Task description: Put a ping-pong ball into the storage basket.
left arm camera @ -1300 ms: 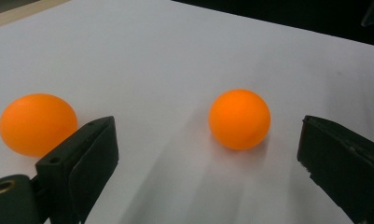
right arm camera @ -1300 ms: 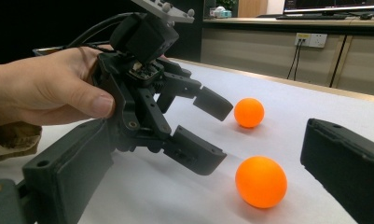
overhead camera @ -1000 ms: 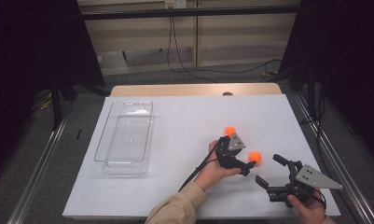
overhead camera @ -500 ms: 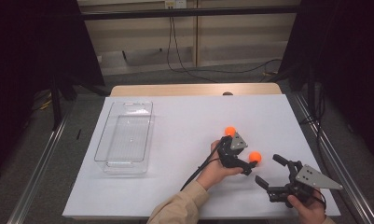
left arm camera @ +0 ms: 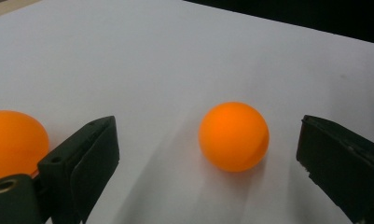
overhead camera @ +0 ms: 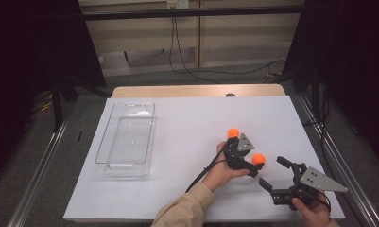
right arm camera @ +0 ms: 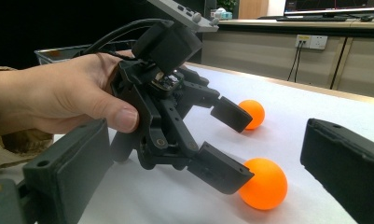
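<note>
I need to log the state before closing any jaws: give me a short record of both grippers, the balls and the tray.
left gripper: open, one jaw on each side of the near ball, gaps on both sides
near ball: orange, resting on the table
far ball: orange, on the table, just outside one jaw of the left gripper
right gripper: open, holding nothing, low beside the near ball
tray: clear plastic, empty, on the table's left side, apart from both balls
</note>
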Action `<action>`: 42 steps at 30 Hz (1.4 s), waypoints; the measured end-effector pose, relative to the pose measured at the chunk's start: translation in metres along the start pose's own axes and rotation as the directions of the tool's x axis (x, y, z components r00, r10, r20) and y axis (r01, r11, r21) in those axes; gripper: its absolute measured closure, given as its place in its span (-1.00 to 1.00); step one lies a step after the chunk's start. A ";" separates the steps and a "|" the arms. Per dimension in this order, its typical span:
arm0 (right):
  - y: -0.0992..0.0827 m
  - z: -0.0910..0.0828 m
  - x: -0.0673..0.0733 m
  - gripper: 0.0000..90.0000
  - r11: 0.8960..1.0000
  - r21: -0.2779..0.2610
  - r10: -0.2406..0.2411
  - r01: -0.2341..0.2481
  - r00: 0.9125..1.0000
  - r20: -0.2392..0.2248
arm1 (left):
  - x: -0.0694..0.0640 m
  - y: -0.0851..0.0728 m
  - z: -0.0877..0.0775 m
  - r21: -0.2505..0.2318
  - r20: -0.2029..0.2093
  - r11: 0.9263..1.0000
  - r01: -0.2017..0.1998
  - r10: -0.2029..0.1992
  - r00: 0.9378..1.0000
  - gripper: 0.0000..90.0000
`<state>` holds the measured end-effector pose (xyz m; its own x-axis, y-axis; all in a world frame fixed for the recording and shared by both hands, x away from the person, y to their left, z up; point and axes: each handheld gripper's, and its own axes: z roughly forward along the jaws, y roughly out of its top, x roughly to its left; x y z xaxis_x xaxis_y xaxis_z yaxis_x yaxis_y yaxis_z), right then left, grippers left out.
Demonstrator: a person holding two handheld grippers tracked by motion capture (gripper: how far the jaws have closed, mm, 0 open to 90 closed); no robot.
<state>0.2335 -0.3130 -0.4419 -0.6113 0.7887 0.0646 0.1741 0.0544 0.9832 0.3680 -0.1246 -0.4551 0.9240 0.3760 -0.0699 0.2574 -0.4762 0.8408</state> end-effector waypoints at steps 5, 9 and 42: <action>0.000 0.000 0.000 -0.97 1.000 0.000 0.000 0.000 1.000 -0.002 | -0.001 0.000 0.003 0.000 0.009 1.000 0.003 -0.003 1.000 -0.83; 0.000 0.000 0.000 -0.97 1.000 0.000 -0.001 0.001 1.000 -0.002 | -0.001 0.001 0.005 0.004 0.019 1.000 0.009 -0.009 1.000 -0.78; 0.000 0.000 0.001 -0.97 1.000 0.001 -0.004 0.004 1.000 -0.005 | -0.003 0.007 0.022 0.096 0.057 0.995 -0.007 0.002 0.998 -0.19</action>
<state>0.2330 -0.3127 -0.4419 -0.6158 0.7855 0.0615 0.1721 0.0579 0.9834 0.3732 -0.1466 -0.4609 0.9389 0.3297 -0.0988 0.2770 -0.5533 0.7856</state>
